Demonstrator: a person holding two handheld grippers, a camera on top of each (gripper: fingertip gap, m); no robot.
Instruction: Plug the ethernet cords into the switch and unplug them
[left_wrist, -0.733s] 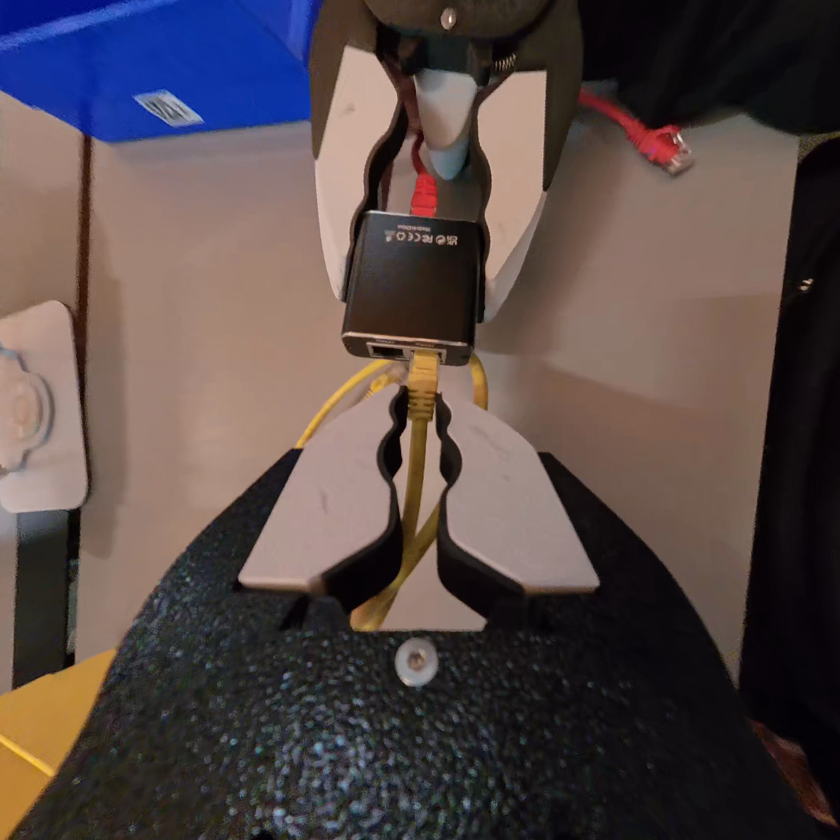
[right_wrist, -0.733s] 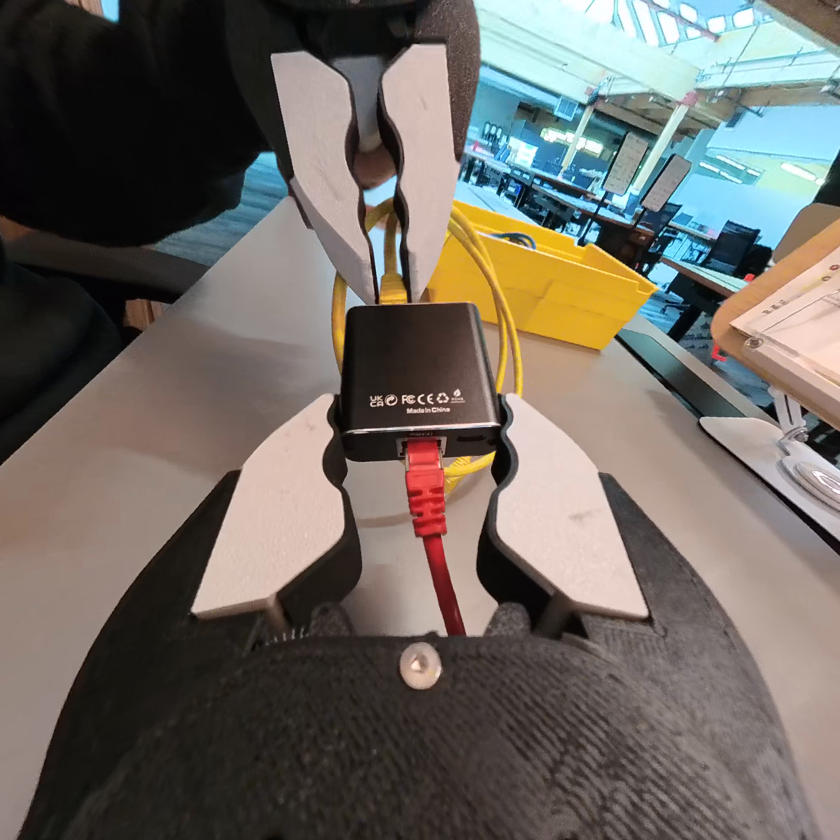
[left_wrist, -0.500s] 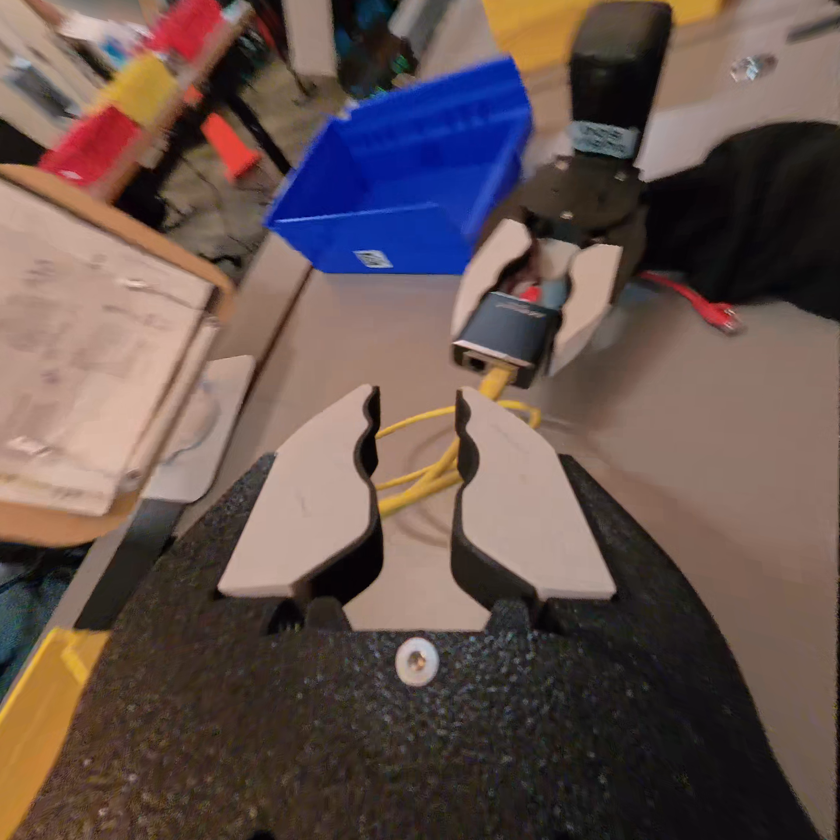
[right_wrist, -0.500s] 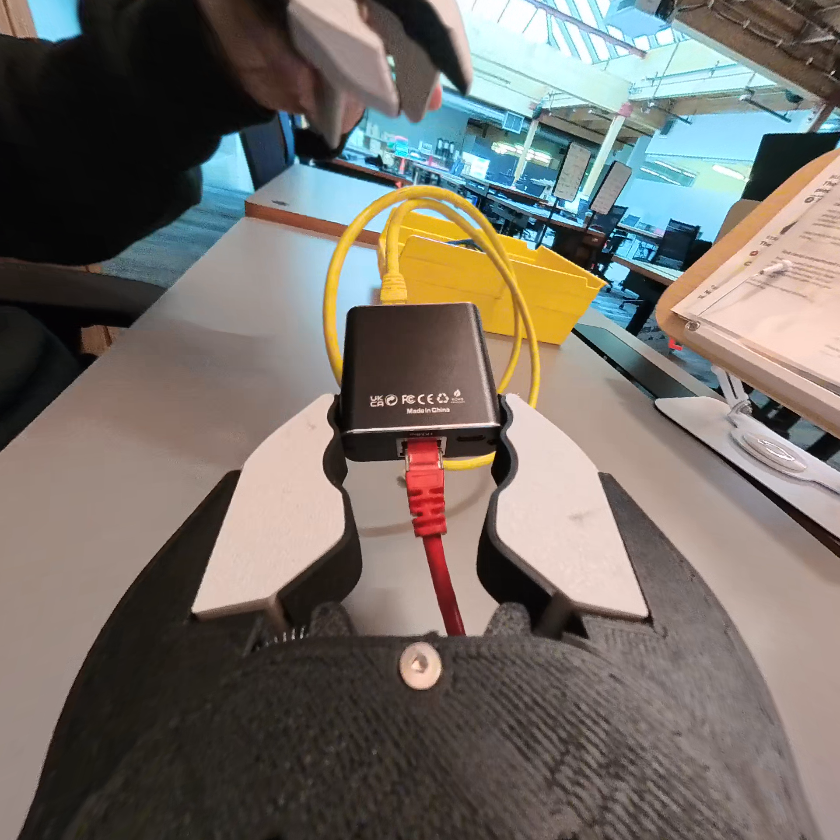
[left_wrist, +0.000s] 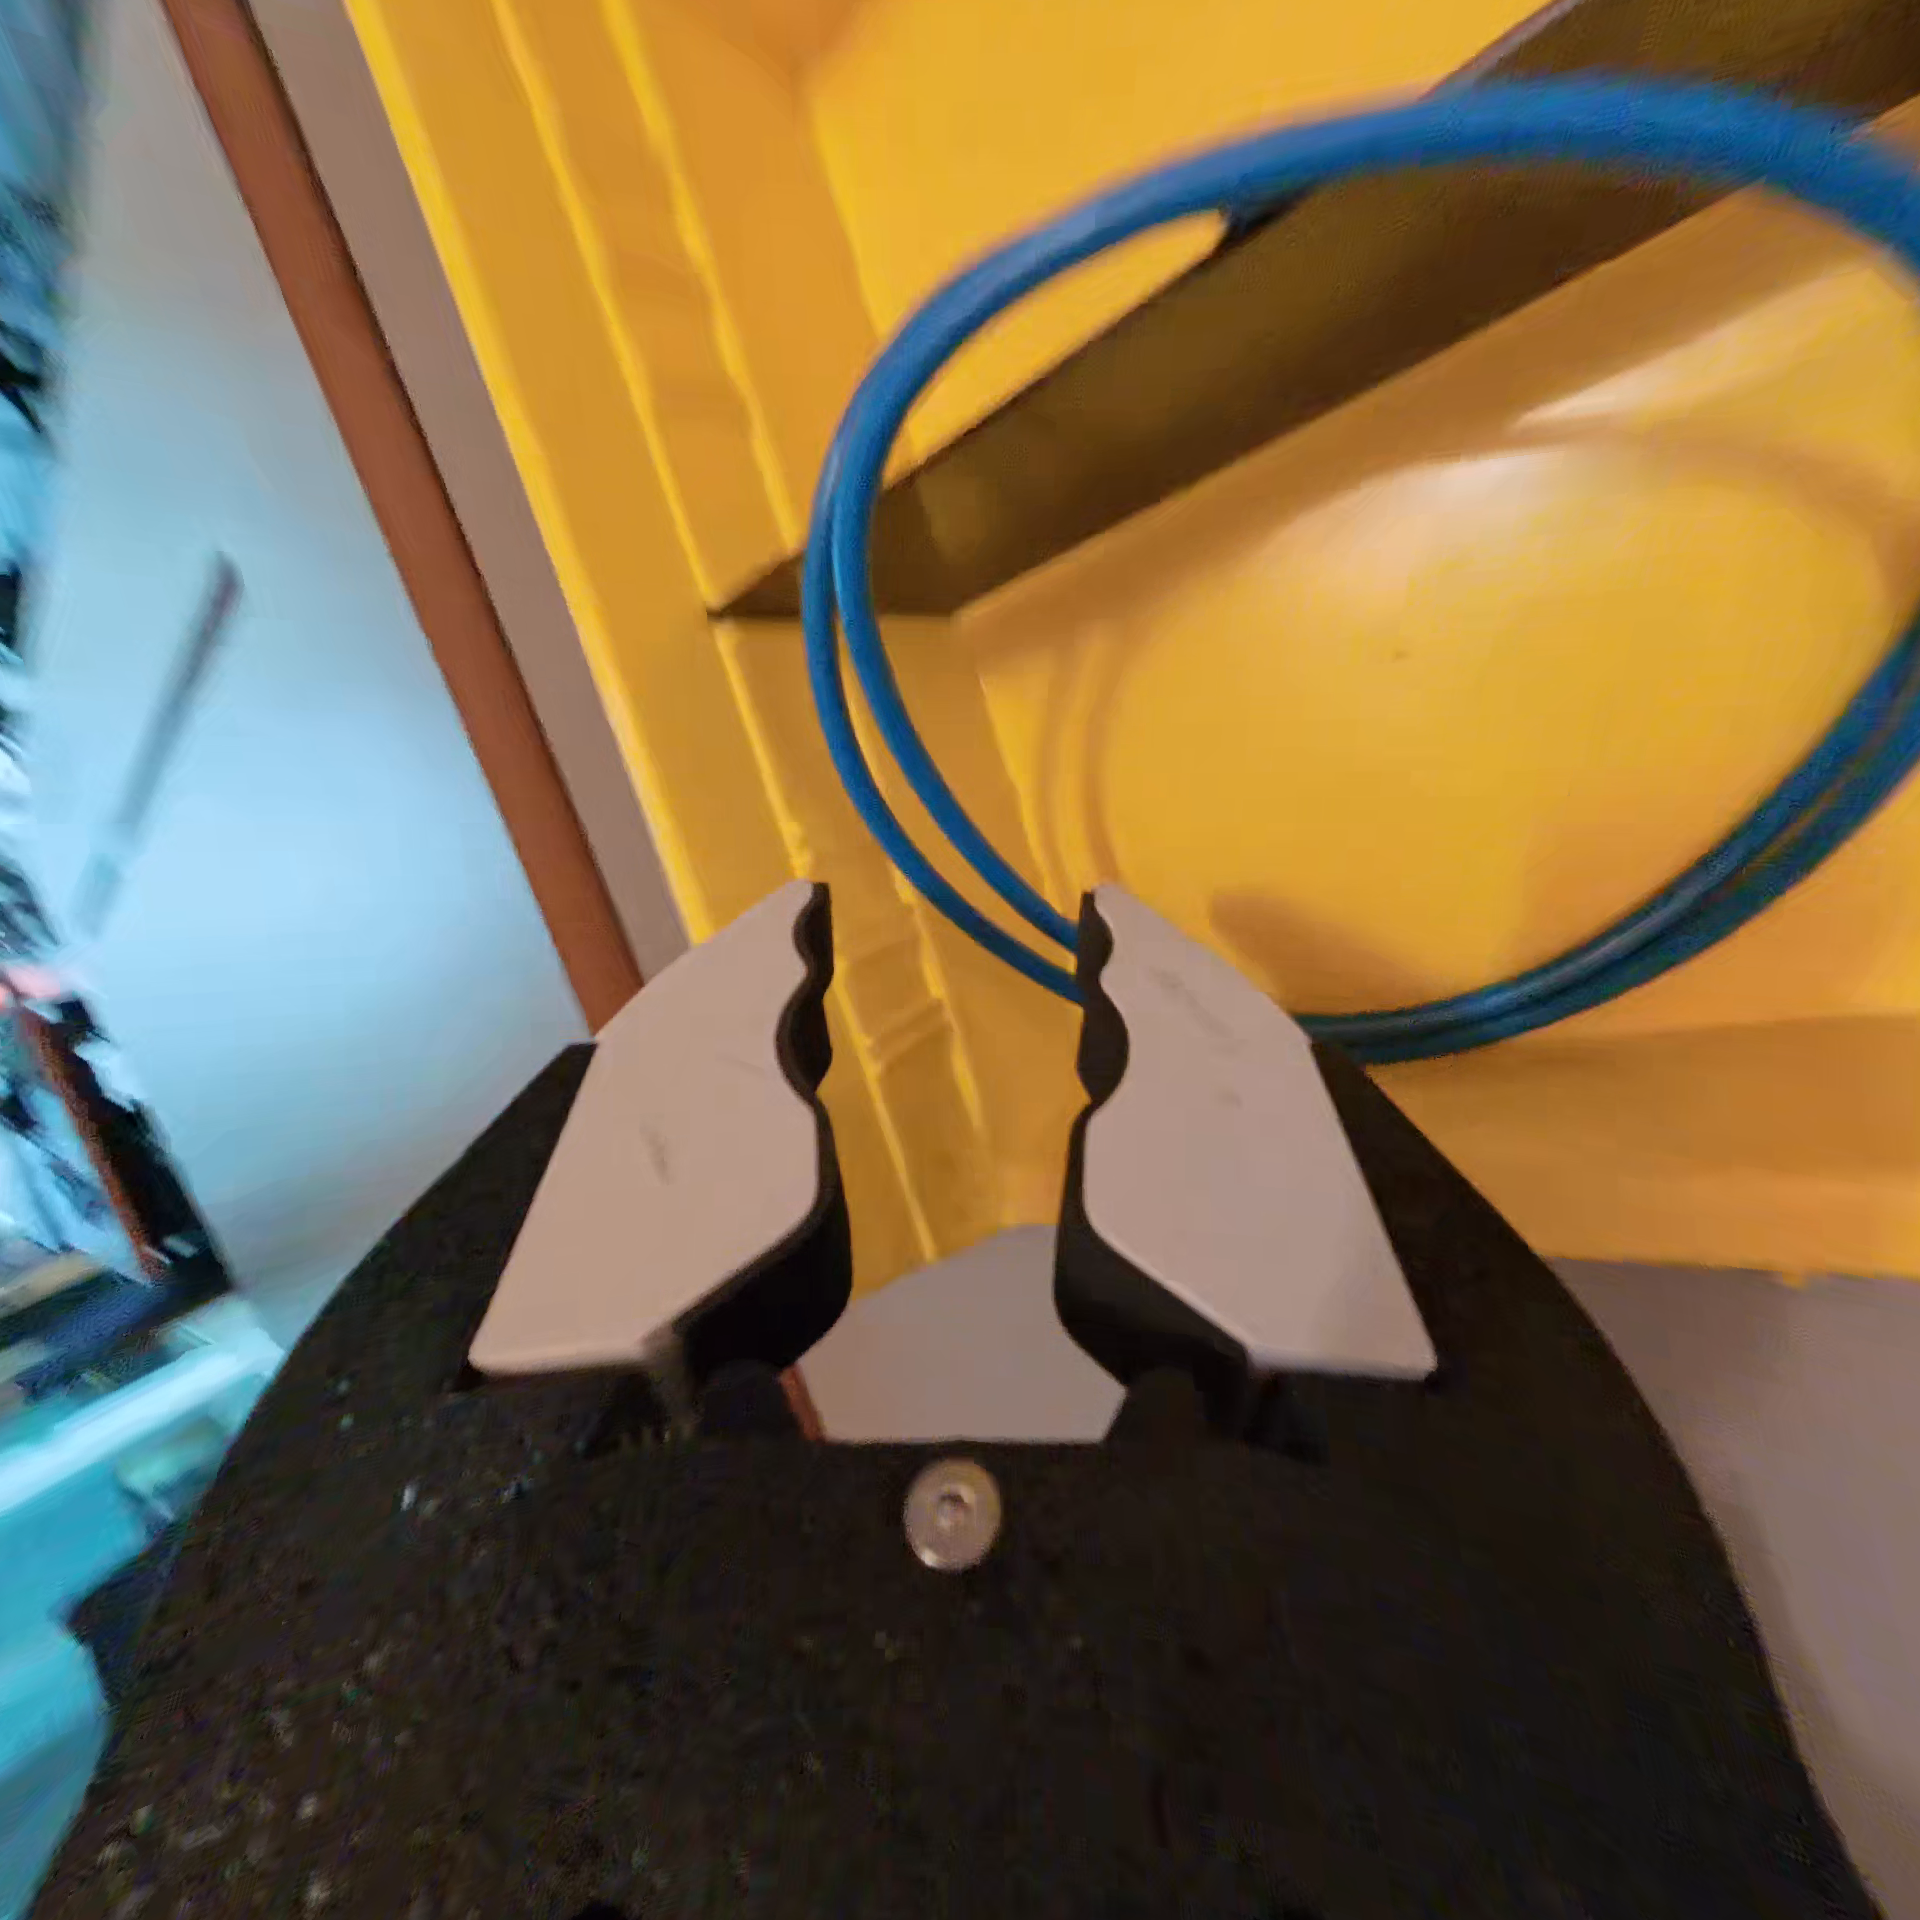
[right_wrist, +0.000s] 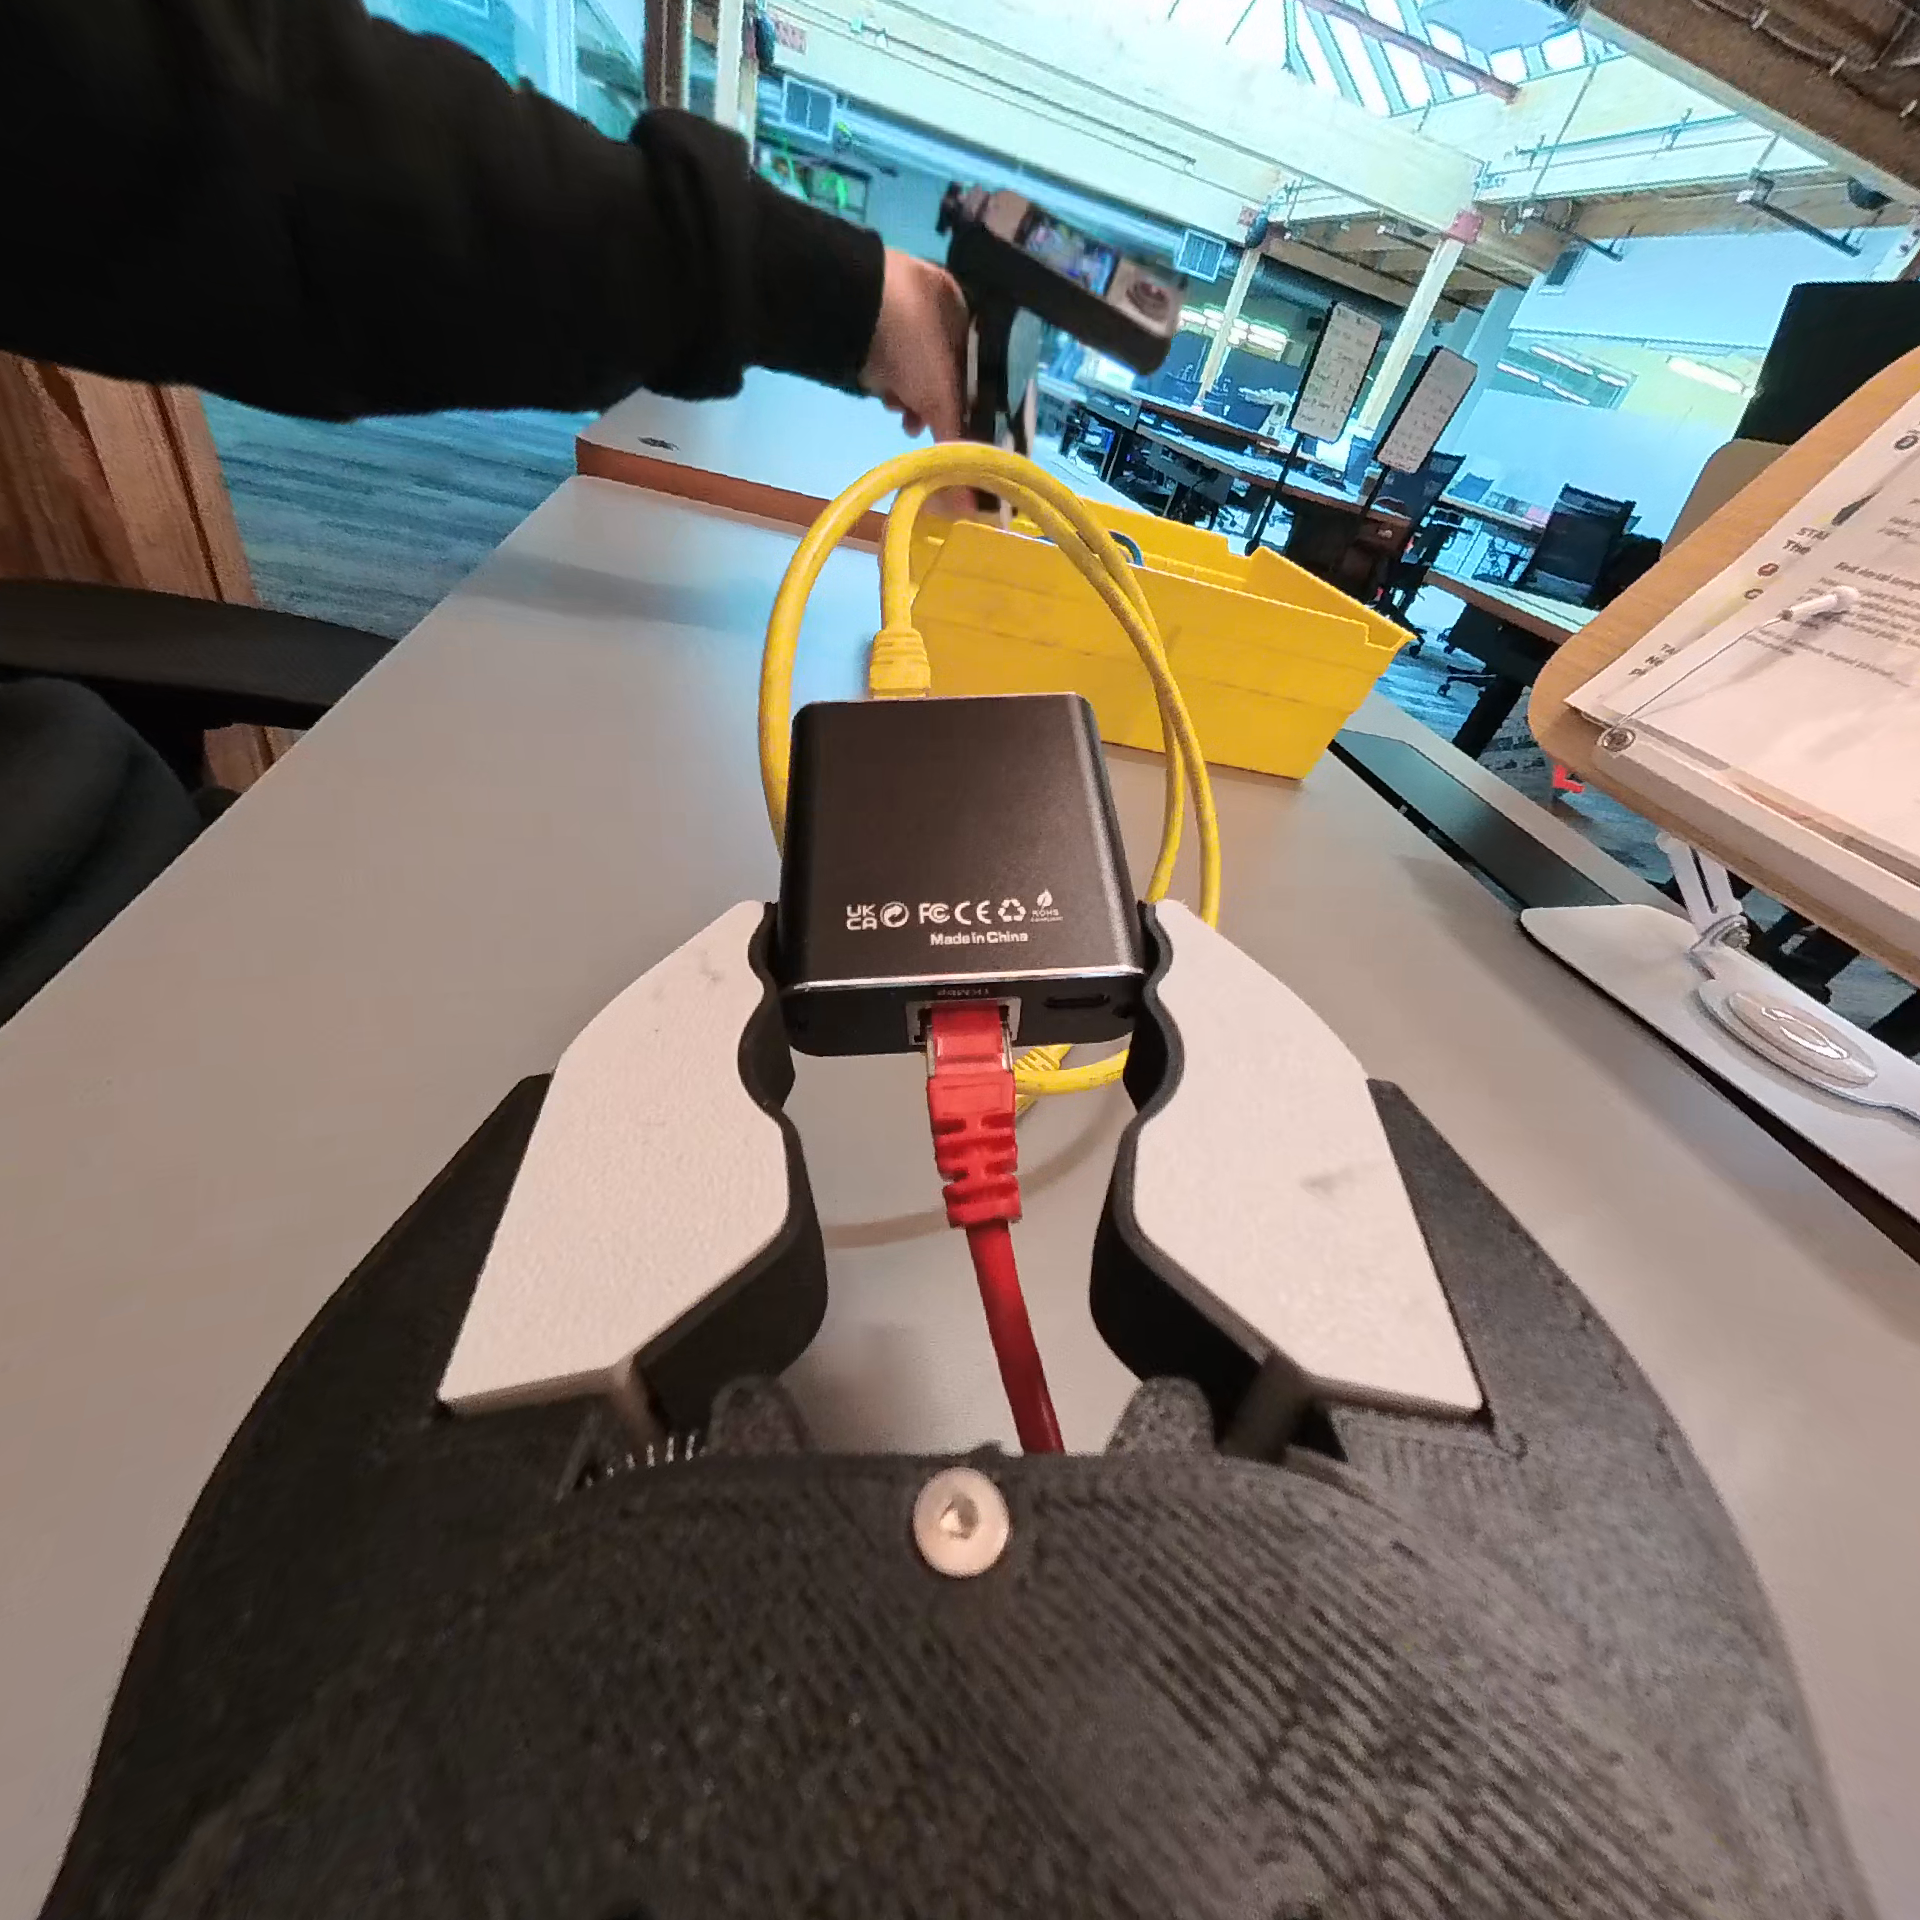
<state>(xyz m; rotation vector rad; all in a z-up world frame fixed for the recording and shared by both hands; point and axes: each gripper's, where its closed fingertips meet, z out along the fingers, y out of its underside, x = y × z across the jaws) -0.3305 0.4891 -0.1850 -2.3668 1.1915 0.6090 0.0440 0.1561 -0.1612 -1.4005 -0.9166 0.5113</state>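
Blue cord (left_wrist: 883, 665) coils in the yellow bin (left_wrist: 1403, 727) ahead of the parted left gripper (left_wrist: 954, 914); right gripper (right_wrist: 956, 935) clamps the switch (right_wrist: 951, 831).

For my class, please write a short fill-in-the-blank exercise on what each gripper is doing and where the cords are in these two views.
1. The right gripper is shut on the black ____.
2. The cord plugged into the switch's near port is ____.
3. The open left gripper hovers over a yellow bin that holds a coiled ____ cord.
4. The yellow cord enters the switch's ____ side.

Missing words: switch; red; blue; far
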